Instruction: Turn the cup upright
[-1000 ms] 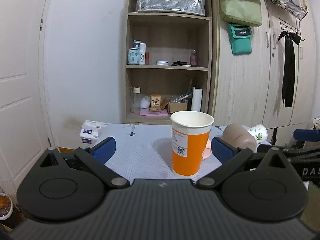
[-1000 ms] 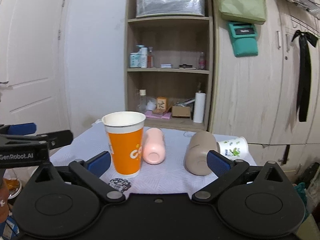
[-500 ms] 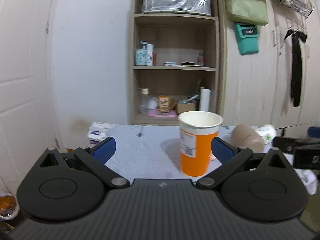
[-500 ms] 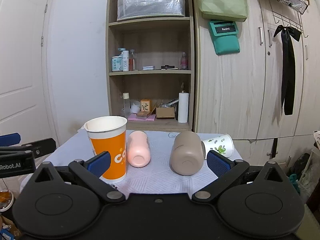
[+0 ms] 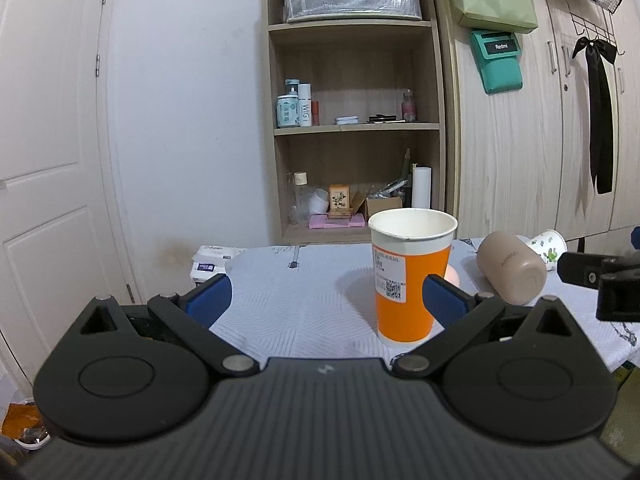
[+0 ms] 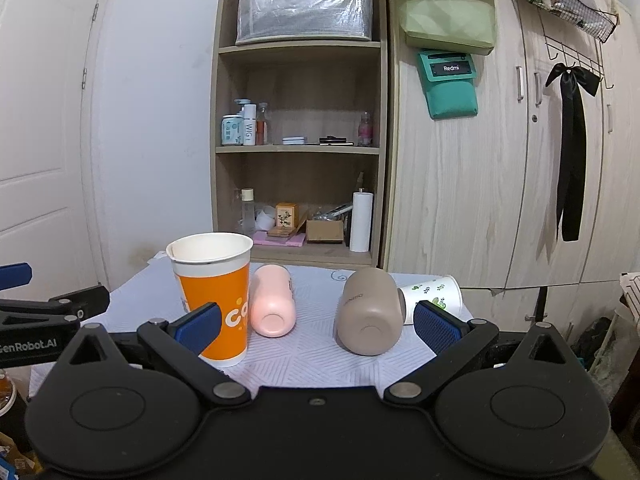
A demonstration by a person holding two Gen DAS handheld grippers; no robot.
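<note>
Between the blue pads of the right claw (image 6: pixel 316 322), spread wide and holding nothing, lie two toppled cups on the counter (image 6: pixel 316 354): a pink cup (image 6: pixel 273 300) and a tan cup (image 6: pixel 370 312), each on its side with its base turned toward the camera. Just behind the tan one a white paper cup (image 6: pixel 434 296) with green leaf print also lies tipped over, its mouth pointing right. An orange paper cup (image 6: pixel 216 292) already stands upright at the left, beside the pink one.

Judging by their smooth, rounded, matte walls, the pink and tan cups look like rigid tumblers, heavier than paper and liable to roll or slip; a grip across the middle of the body, with the pads on opposite sides, seems safest. Both paper cups would crush easily, so only a light squeeze near the stiffer rim or base suits them.

Over on the other side, the left claw (image 5: pixel 326 298) is likewise wide open and empty, with the orange cup just ahead of its right pad.
</note>
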